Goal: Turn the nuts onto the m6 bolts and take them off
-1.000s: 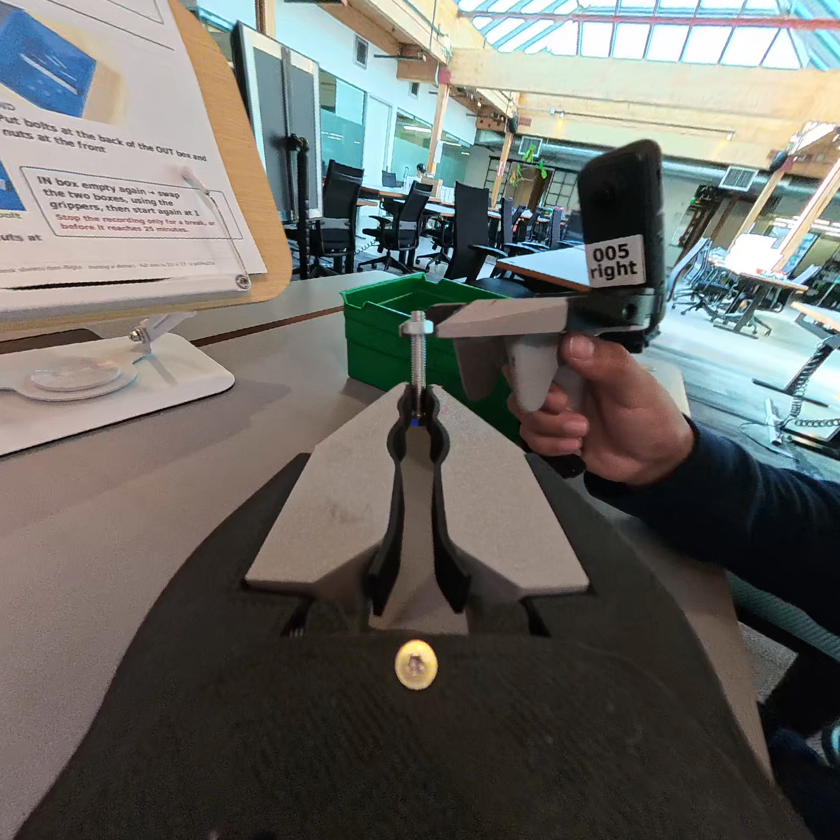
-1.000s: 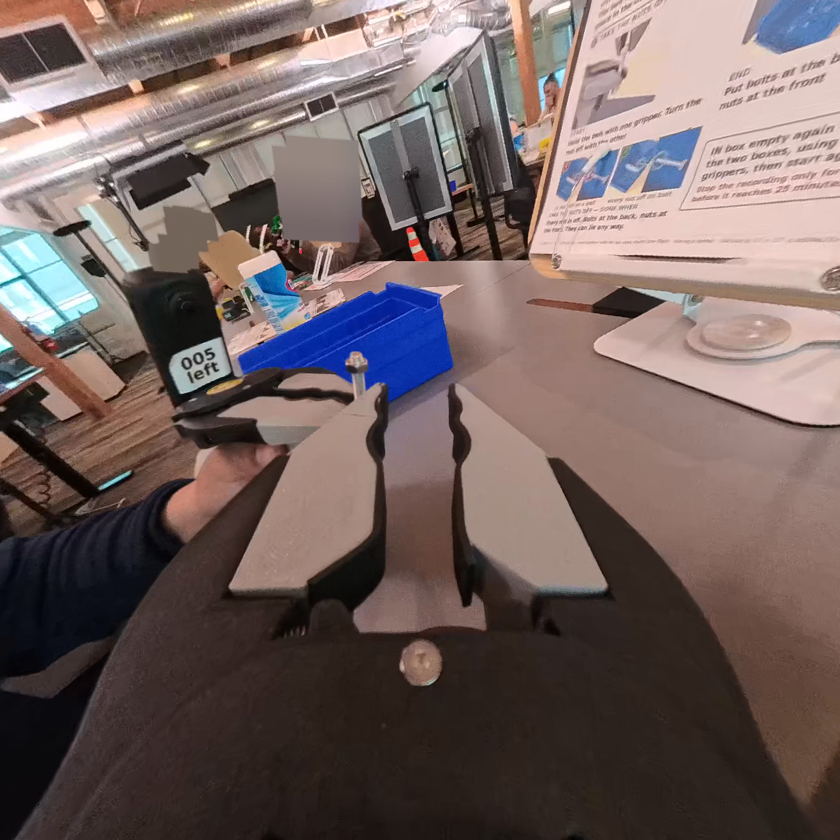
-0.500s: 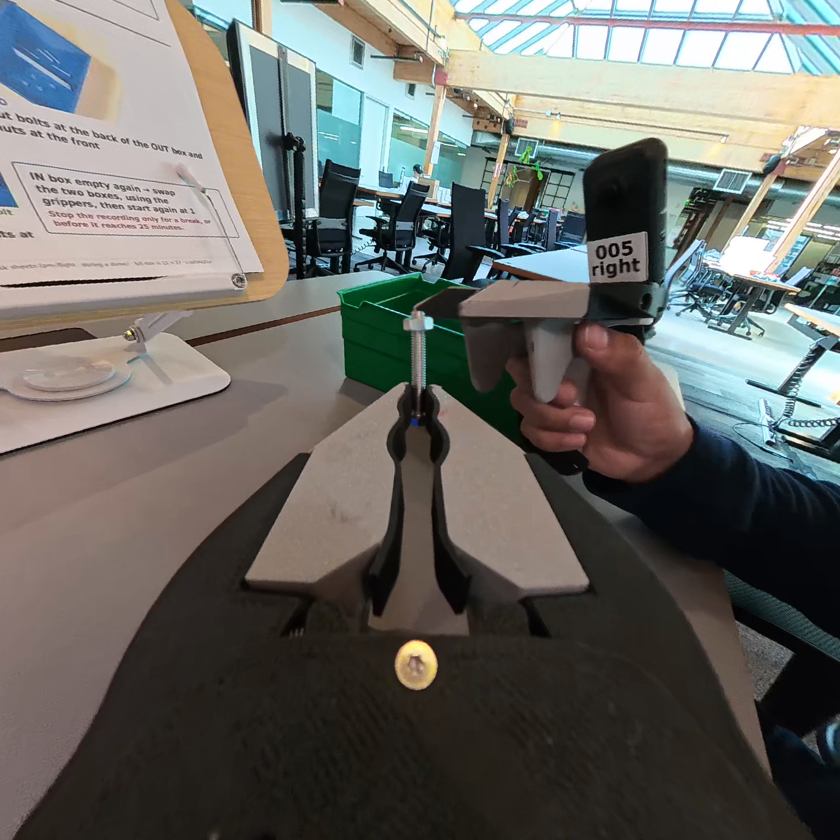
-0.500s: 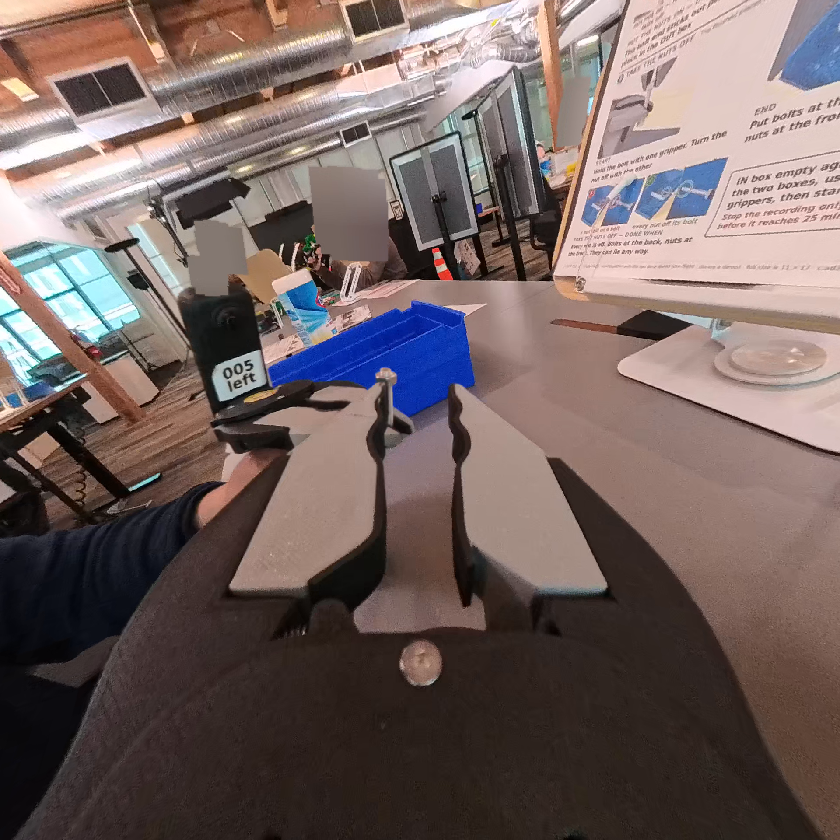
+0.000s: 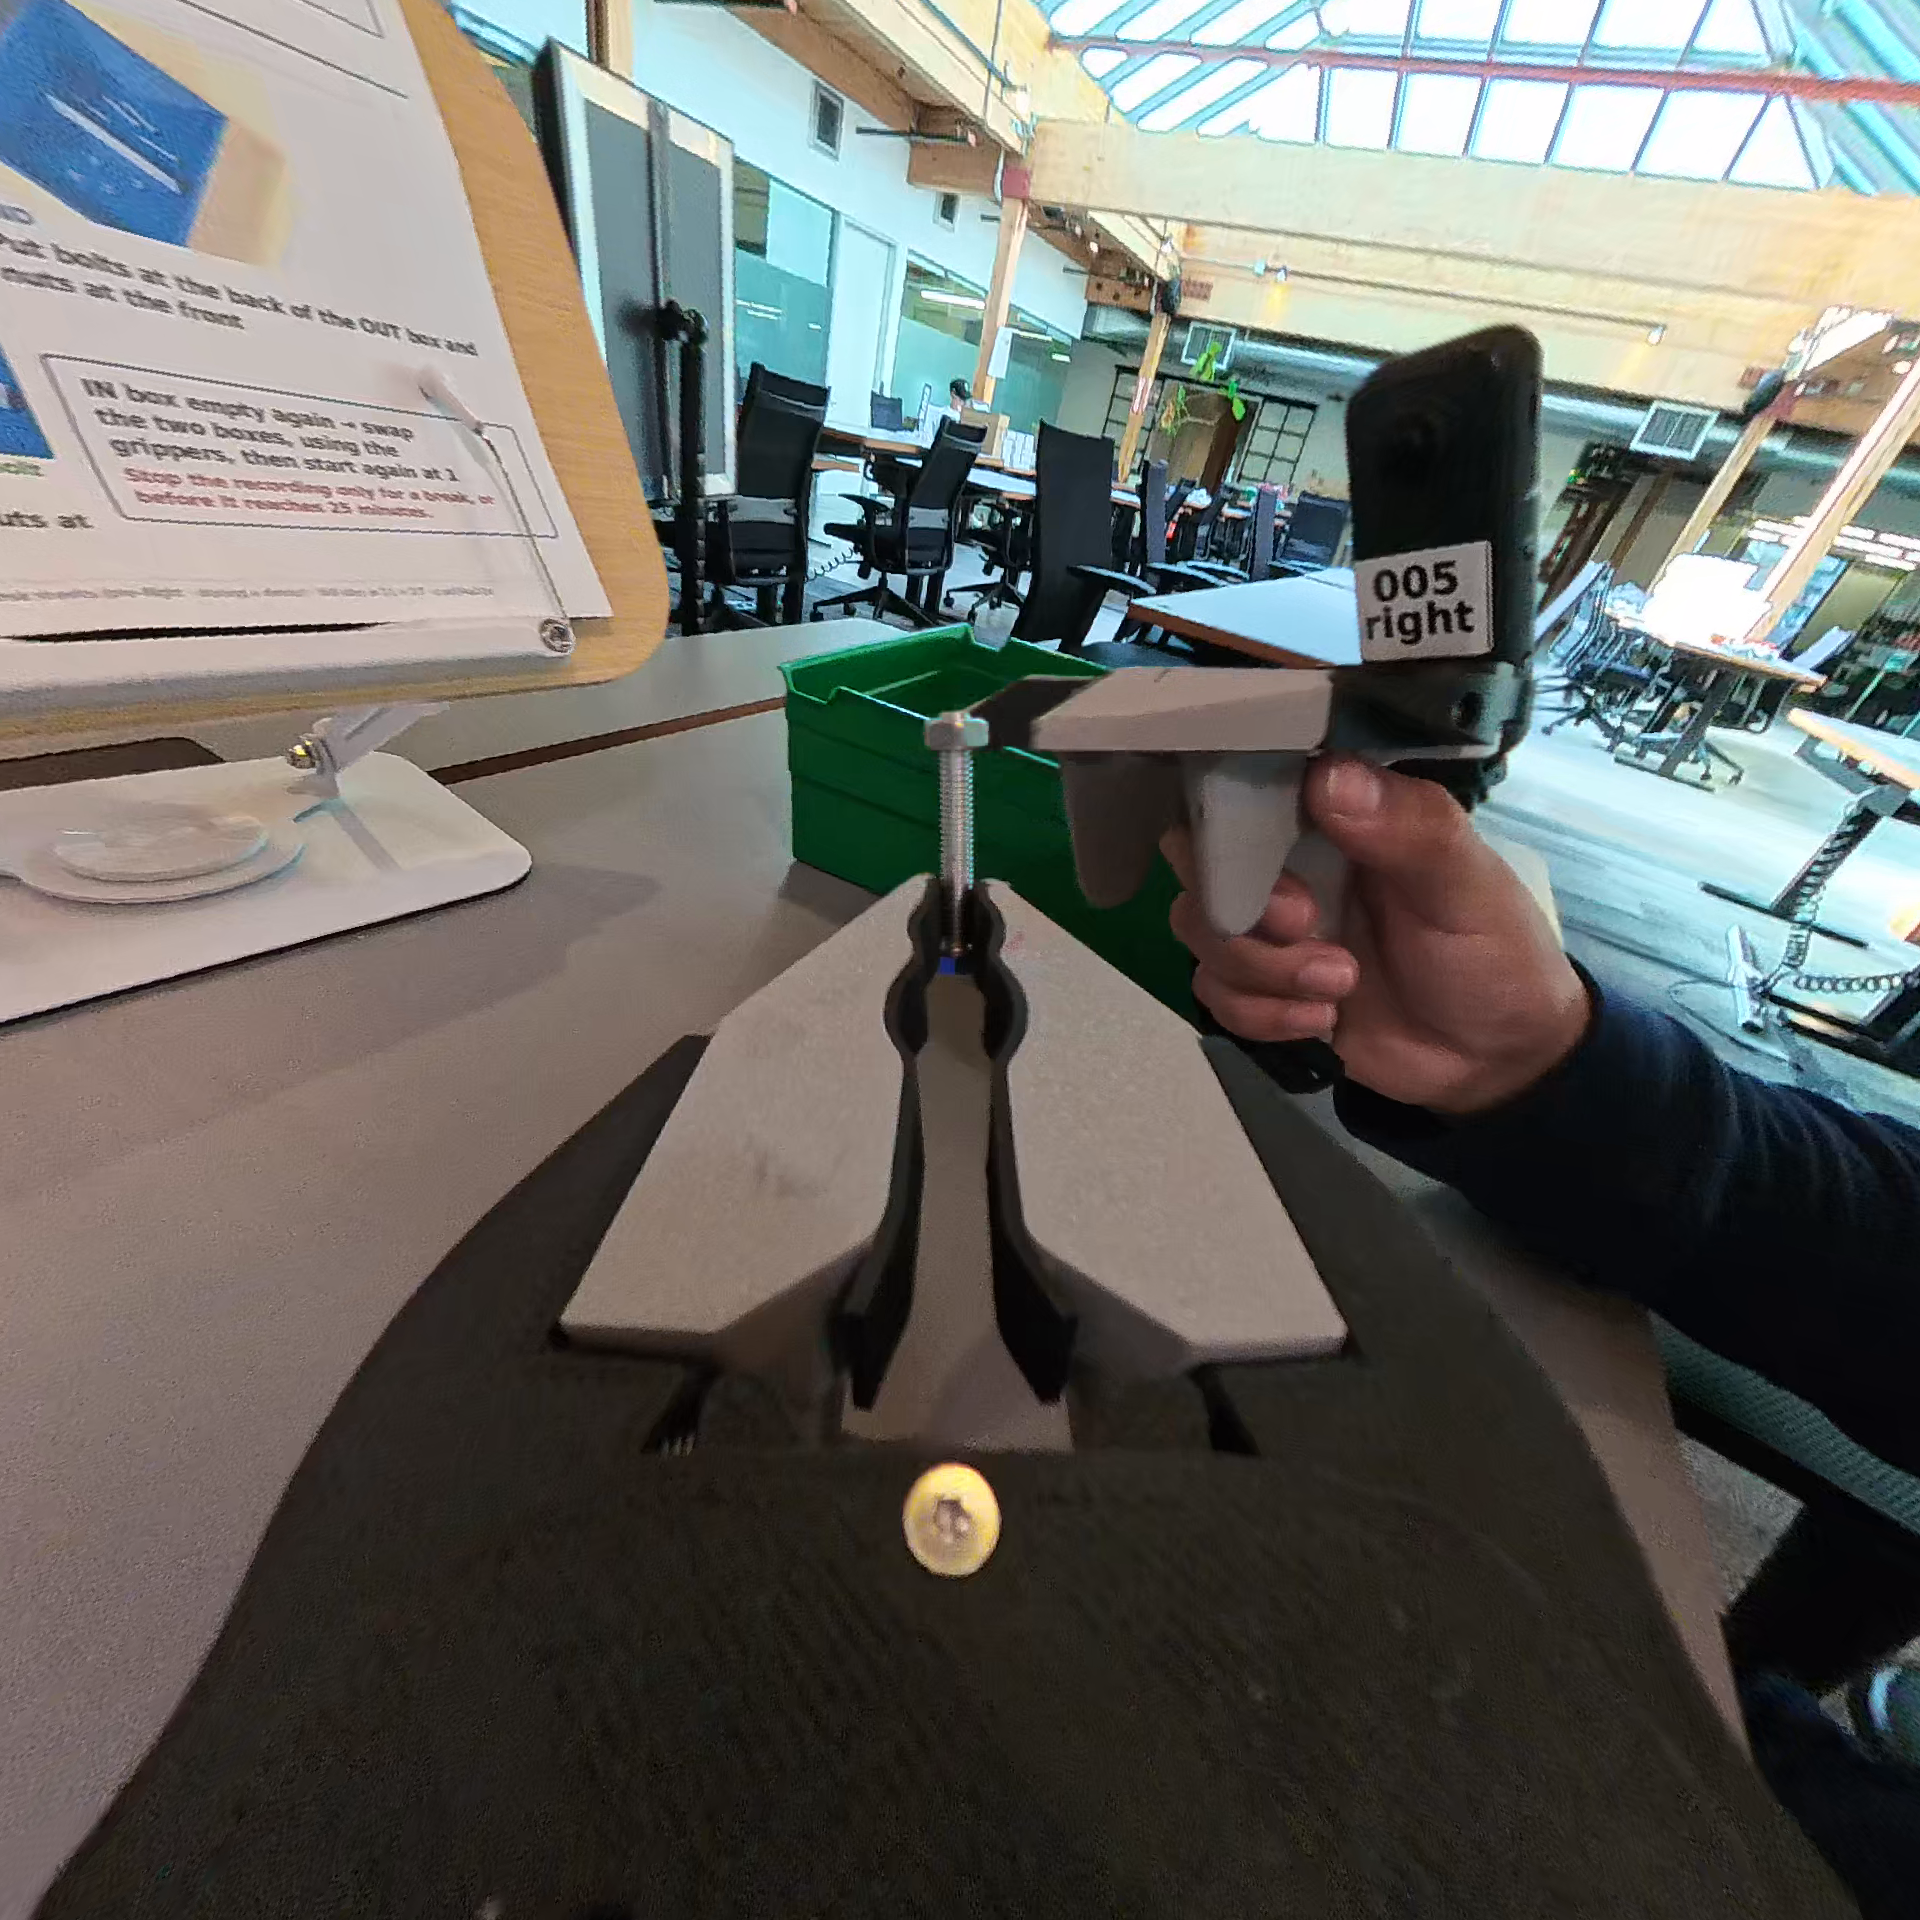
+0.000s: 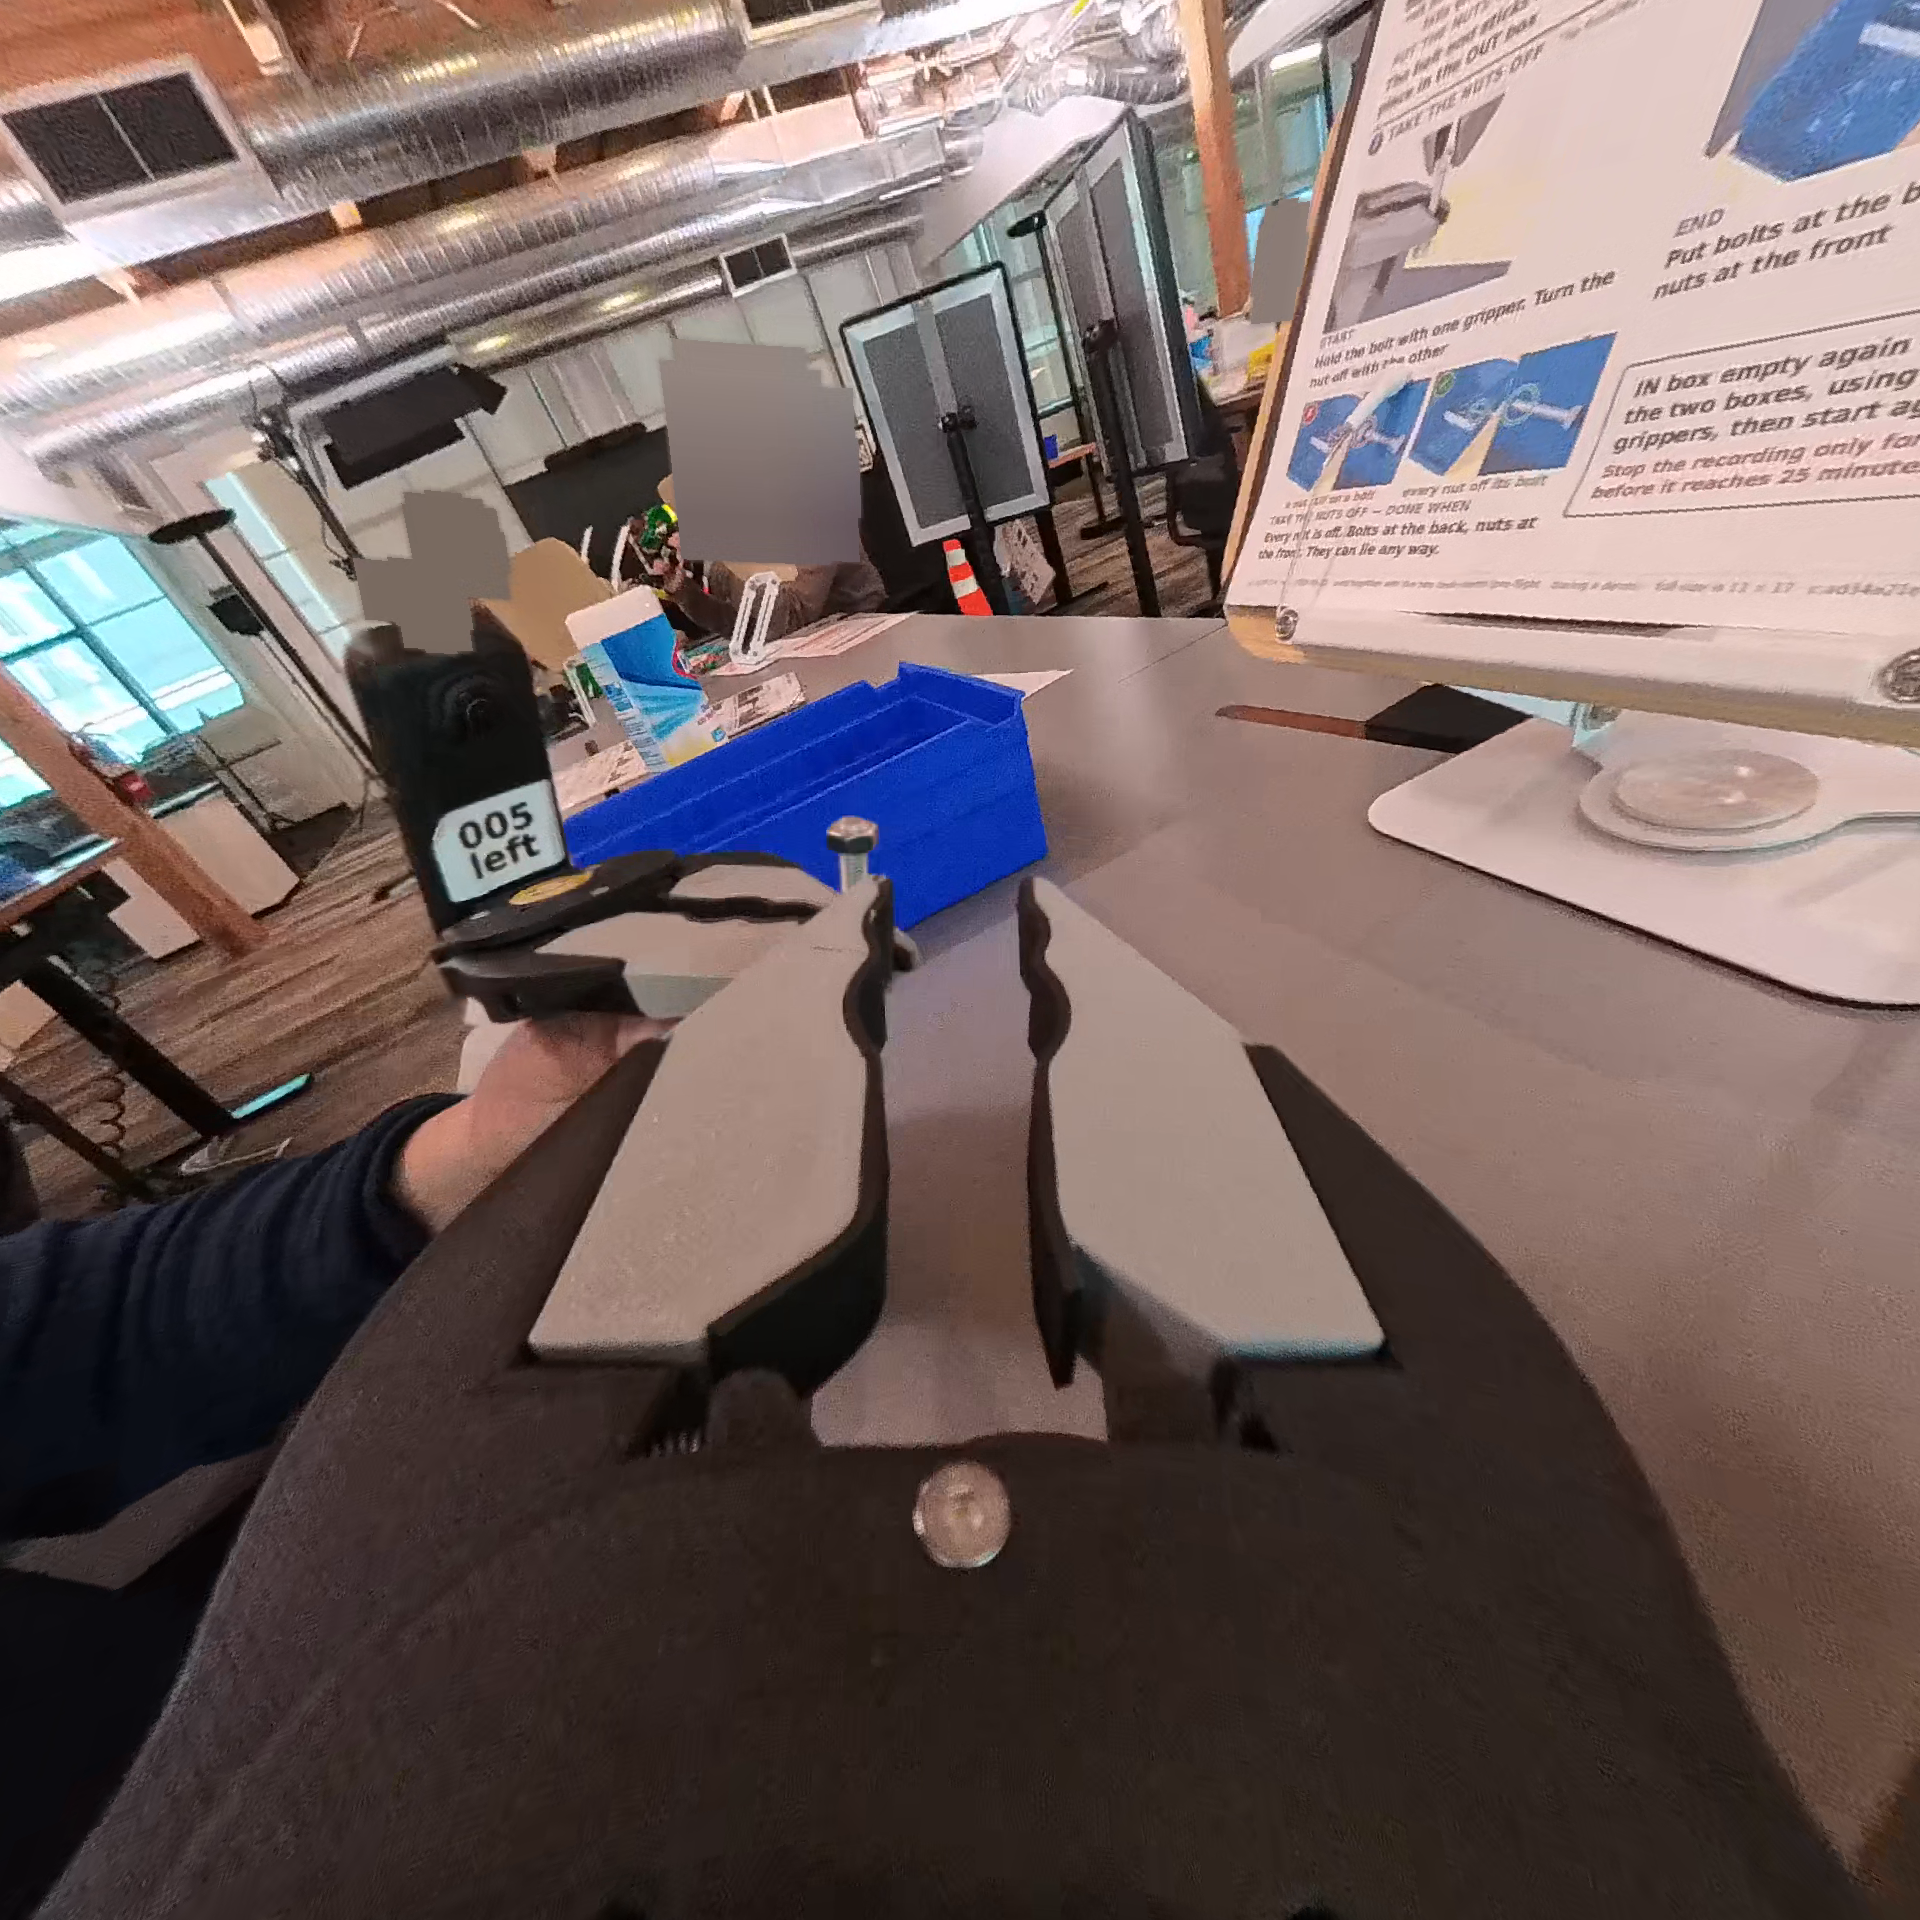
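Grey table (image 5: 260, 1091) in open office, green bin (image 5: 883, 769), blue bin (image 6: 831, 779).

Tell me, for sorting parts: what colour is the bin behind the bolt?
Green bin, clearest in the left wrist view.

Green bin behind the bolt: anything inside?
The green bin shows only a bare inner wall and rim. Its floor is hidden by its front wall, the bolt and the right gripper.

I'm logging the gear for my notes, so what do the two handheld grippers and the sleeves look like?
Left gripper and right gripper match: grey wedge fingers with wavy black inner pads, a black body with a central screw, and a black camera bearing a white label. Both sleeves are dark navy.
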Demonstrator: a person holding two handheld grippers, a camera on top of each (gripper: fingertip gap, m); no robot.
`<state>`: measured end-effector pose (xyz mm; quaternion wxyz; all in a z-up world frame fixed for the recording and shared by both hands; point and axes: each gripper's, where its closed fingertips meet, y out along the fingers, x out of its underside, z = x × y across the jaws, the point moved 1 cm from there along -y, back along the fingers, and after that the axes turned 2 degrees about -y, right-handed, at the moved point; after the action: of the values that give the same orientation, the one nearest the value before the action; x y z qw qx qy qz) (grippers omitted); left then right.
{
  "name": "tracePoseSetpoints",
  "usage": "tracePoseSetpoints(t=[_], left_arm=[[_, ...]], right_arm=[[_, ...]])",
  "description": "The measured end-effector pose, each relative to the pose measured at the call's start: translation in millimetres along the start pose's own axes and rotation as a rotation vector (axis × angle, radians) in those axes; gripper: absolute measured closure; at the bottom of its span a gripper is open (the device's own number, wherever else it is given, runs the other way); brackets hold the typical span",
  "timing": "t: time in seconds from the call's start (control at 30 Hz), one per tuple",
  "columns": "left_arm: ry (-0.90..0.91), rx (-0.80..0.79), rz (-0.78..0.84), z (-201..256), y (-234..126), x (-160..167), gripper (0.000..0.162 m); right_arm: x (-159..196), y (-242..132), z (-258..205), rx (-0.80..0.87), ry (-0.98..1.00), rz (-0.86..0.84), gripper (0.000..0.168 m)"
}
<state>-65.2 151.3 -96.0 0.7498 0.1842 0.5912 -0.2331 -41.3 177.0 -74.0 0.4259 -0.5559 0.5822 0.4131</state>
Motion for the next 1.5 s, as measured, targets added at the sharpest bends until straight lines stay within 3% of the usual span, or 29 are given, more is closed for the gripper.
tracePoseSetpoints(t=[0.27,0.47,0.67,1.0,1.5], left_arm=[[0.007,0.035,-0.035,10,7,9,0.159],[0.011,0.040,-0.049,12,9,13,0.159],[0.005,-0.016,-0.019,-2,4,7,0.159],[0.032,0.054,-0.074,19,14,21,0.159],[0.036,0.024,-0.069,10,11,19,0.159]], right_arm=[[8,11,-21,-0.072,-0.052,-0.024,0.143],[6,10,-19,-0.084,-0.020,-0.011,0.150],[1,5,-18,-0.092,-0.005,0.015,0.146],[18,20,-32,-0.135,-0.011,-0.039,0.138],[15,15,-25,-0.109,-0.030,-0.038,0.147]])
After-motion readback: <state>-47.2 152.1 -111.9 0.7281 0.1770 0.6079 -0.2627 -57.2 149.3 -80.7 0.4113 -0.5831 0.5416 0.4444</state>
